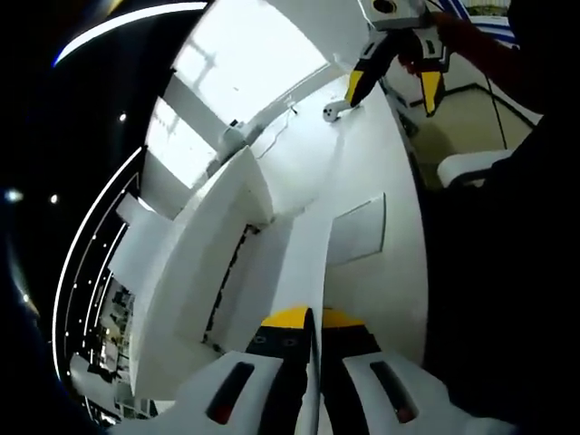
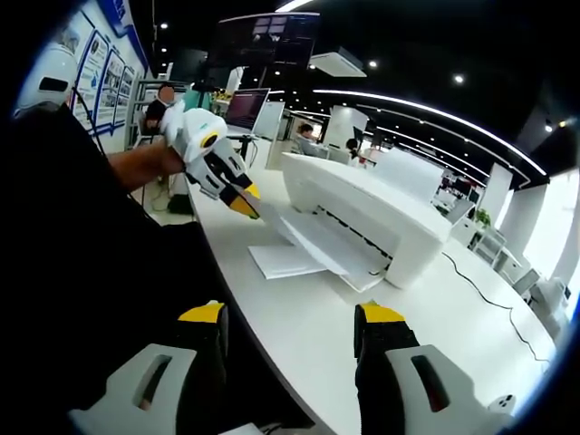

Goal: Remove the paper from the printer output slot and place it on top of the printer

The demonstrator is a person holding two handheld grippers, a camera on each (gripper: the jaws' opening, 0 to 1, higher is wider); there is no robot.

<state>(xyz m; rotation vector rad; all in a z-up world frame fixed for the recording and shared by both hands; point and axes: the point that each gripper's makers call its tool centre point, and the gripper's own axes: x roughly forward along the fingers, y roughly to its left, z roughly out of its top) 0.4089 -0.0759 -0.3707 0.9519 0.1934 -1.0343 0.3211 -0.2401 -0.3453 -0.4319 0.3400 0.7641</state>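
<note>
The white printer [image 2: 362, 201] sits on a long white table [image 2: 299, 344], and in the left gripper view the printer [image 1: 204, 272] lies to the left. My left gripper [image 1: 314, 319] is shut on the edge of a white paper sheet [image 1: 306, 263] that runs forward from its jaws beside the printer's front slot. In the right gripper view the left gripper [image 2: 246, 204], held by a hand, pinches that sheet [image 2: 326, 246] at the output tray. My right gripper [image 2: 292, 314] is open over the table, holding nothing, well short of the printer; it shows far off as the right gripper [image 1: 392, 95].
Another white sheet [image 2: 283, 261] lies flat on the table in front of the printer. A thin cable [image 2: 480, 292] and a small white device [image 2: 503, 404] lie on the table's far end. People sit at desks behind. A white chair [image 1: 471, 165] stands beside the table.
</note>
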